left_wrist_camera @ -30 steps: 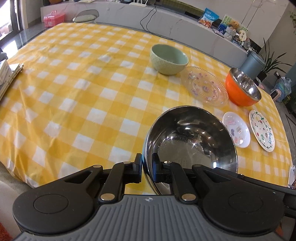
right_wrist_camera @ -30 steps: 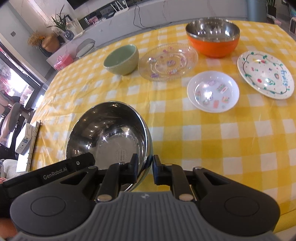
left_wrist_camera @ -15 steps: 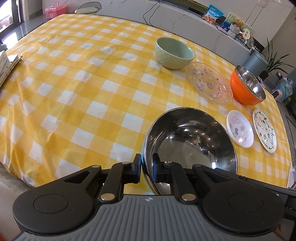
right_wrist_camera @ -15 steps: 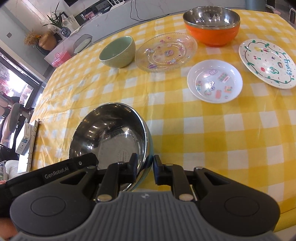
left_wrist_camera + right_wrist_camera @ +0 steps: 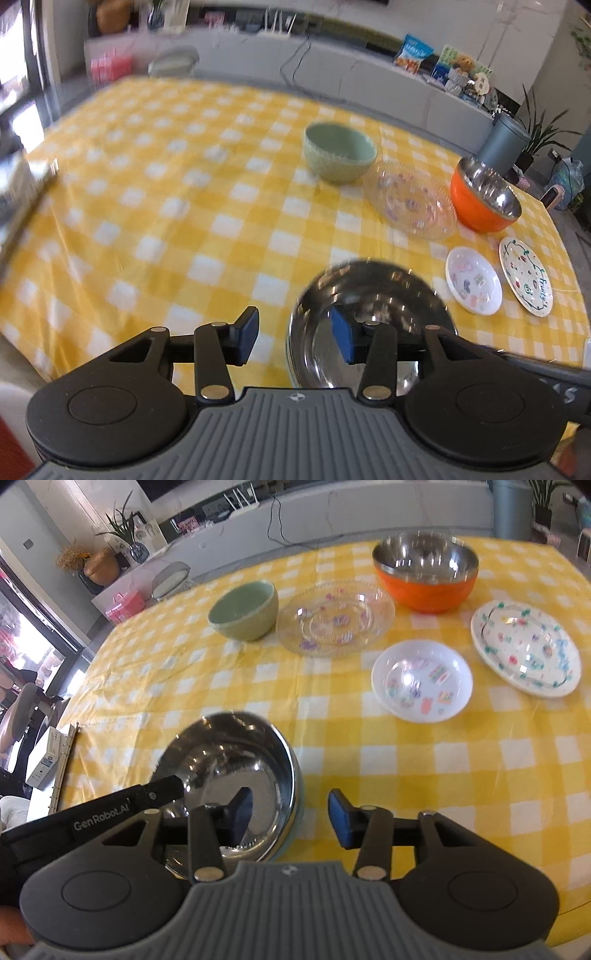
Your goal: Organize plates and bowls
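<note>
Left tongs (image 5: 293,338) have just been opening and now stand spread astride the near rim of the steel bowl (image 5: 373,306), one pad outside it at nine o'clock, the other over its hollow, neither pressing. Right tongs (image 5: 290,818) have likewise just been opening and are spread across the opposite rim of that same bowl (image 5: 236,771), left pad inside, right pad outside over the cloth. So the bowl sits free on the yellow checked worktop (image 5: 406,760), at about seven o'clock in the right wrist view.

Reading that view left to right beyond it: the green bowl (image 5: 245,609) at eleven o'clock, the clear glass plate (image 5: 336,618) just beside it, the orange bowl (image 5: 424,574) at one o'clock, the small white dish (image 5: 421,681) at two, and the painted plate (image 5: 524,648) farthest right.

My judgement of the risk: each pair has a pad inside the rim, so a sideways pull-away could hook the thin steel edge and drag or tip the bowl. It also rests near the worktop's front edge, where a nudge might send it off
</note>
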`<move>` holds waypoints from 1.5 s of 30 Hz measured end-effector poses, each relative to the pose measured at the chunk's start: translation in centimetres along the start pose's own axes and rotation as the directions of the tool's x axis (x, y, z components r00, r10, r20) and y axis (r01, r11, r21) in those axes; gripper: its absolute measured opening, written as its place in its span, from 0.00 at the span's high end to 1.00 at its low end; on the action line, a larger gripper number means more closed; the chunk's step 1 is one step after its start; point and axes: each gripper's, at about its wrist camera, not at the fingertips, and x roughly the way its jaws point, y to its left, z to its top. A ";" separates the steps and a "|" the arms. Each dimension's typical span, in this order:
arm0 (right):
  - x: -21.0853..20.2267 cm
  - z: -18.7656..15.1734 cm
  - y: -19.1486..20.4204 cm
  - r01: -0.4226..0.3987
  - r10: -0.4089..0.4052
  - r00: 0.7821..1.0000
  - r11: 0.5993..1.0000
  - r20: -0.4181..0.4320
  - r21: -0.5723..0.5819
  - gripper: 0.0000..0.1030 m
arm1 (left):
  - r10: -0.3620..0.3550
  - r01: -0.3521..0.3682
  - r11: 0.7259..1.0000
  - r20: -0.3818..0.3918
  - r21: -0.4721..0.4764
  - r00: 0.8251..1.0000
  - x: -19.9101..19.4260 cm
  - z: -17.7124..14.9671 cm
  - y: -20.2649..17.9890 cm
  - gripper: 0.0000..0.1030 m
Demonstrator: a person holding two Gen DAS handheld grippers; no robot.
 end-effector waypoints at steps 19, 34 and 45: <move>-8.2 10.5 -4.8 0.182 -0.167 0.934 0.983 0.317 -0.015 0.26 | -0.270 0.253 0.953 0.092 0.165 0.958 -1.9 8.0 -9.1 0.47; -2.0 16.3 -11.9 0.164 -0.213 0.927 0.971 0.310 0.174 0.32 | -0.322 0.313 0.938 0.039 0.148 0.946 6.1 12.5 -13.6 0.44; 3.9 17.8 -16.5 0.167 -0.228 0.949 0.949 0.216 0.268 0.48 | -0.321 0.328 0.938 -0.075 0.114 0.944 13.2 14.4 -16.4 0.43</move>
